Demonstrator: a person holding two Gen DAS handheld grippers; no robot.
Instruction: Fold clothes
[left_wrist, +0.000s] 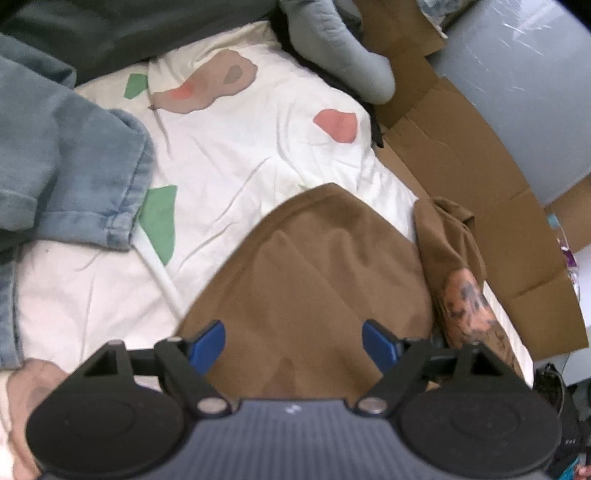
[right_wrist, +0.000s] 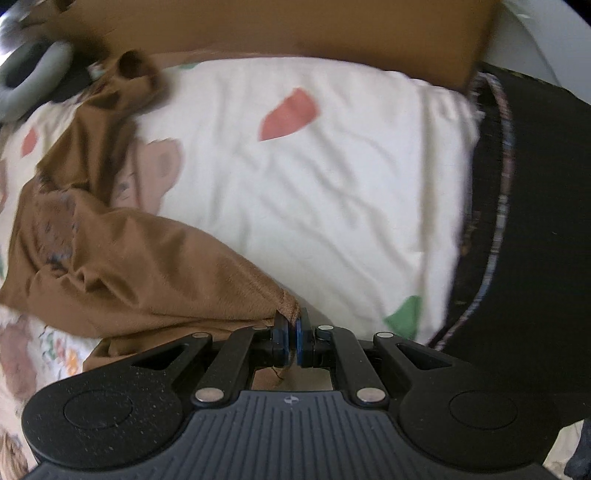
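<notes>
Brown shirt (right_wrist: 122, 266) (rumpled, hem pinched)

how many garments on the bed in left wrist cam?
3, more may be hidden. Brown shirt at lower centre under the open left gripper; denim piece at the left edge; dark green garment along the top.

Soft even daylight, faint shadows; motion blur throughout, fisheye bending at edges.

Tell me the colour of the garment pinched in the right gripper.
Plain brown garment; the right wrist view shows it best.
</notes>
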